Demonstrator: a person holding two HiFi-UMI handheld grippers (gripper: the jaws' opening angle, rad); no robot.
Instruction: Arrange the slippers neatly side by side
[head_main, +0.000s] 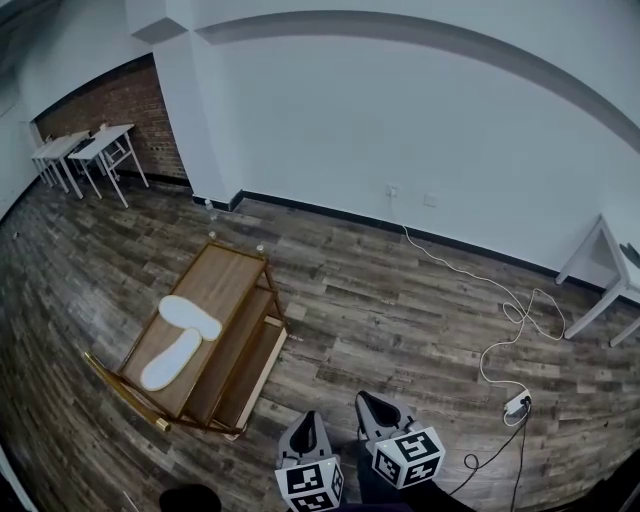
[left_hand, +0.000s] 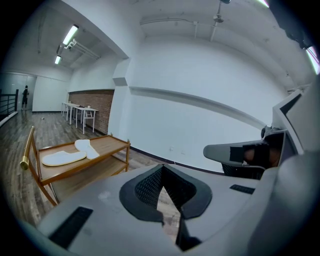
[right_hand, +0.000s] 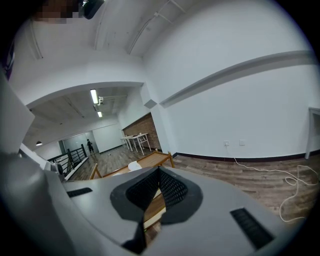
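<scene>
Two flat white slippers lie on the top shelf of a low wooden cart (head_main: 228, 278). The far slipper (head_main: 189, 314) lies crosswise, and the near slipper (head_main: 170, 361) meets it at an angle, their ends touching. In the left gripper view they show as the near slipper (left_hand: 63, 158) and the far slipper (left_hand: 86, 147), well off to the left. My left gripper (head_main: 306, 432) and right gripper (head_main: 374, 408) hover over the floor, right of the cart, both shut with nothing held. The left gripper (left_hand: 162, 168) points past the cart. The right gripper (right_hand: 159, 171) points toward the cart (right_hand: 157, 159), where one slipper (right_hand: 133, 165) peeks out.
White tables (head_main: 88, 150) stand at the brick wall, back left. A white cable runs across the floor to a power strip (head_main: 517, 403) on the right, near a white table leg (head_main: 598, 262). A person (left_hand: 25, 96) stands far off down the hall.
</scene>
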